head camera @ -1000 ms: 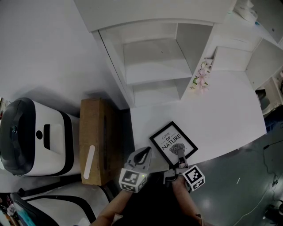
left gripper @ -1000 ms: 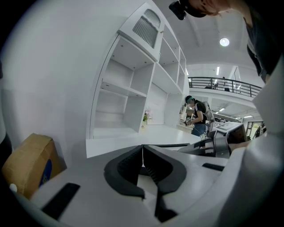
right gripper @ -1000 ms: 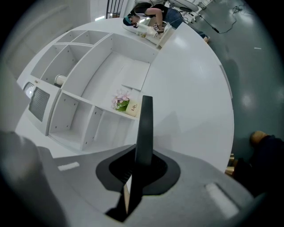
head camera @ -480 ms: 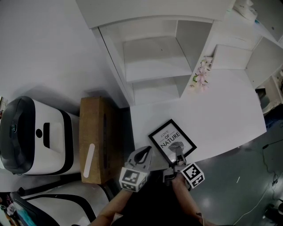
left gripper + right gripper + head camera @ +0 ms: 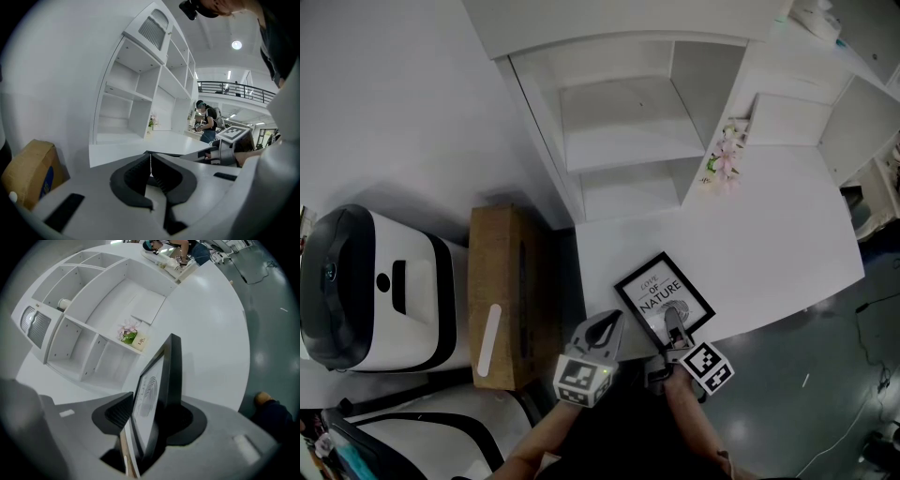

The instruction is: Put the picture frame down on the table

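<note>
a white table [image 5: 769, 244] runs out from a white shelf unit [image 5: 628, 122], with a small bunch of pink flowers [image 5: 724, 161] at the unit's corner. grey floor [image 5: 825, 394] shows past the table's edge, and a cardboard box [image 5: 502, 300] and a white machine [image 5: 366, 291] stand to the left. the picture frame [image 5: 661, 292] lies print-up by the table's near edge, between the jaws of the right gripper [image 5: 673, 323] — they have just been opening, and one pad stands clear of the glass. the left gripper [image 5: 602, 330] hangs just beside it, jaws together and empty. since a second ago the frame has kept its place.
</note>
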{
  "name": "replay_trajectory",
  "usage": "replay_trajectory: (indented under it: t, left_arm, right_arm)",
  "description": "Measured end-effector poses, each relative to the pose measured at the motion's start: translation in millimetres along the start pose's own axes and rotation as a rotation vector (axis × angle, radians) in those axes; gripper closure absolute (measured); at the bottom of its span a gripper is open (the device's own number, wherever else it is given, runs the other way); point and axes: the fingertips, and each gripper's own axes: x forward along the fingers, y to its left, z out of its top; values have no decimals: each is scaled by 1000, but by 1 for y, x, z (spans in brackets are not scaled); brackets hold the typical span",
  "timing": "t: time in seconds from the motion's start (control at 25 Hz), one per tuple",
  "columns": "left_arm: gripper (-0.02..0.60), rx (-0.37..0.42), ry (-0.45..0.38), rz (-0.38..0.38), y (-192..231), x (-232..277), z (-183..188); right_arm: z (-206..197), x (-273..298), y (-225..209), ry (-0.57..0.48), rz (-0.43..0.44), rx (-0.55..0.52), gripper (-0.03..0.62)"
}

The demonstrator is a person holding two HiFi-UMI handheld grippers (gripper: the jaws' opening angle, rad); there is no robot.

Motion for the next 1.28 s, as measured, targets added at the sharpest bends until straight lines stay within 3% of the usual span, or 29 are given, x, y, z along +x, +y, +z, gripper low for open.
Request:
replay_trajectory:
  t: [0.28, 0.6, 1.28]
  left_arm:
    - [569, 3, -6, -7, -2, -3, 1]
    - [569, 10, 0, -1, 2, -7, -4]
    - [569, 16, -23, -32, -12, -7, 3]
  right_arm:
    - [-8, 3, 5, 58, -38, -136, 257]
    - [-13, -1, 1, 85, -140, -339, 229]
    - [-11, -20, -20, 95, -206, -288, 229]
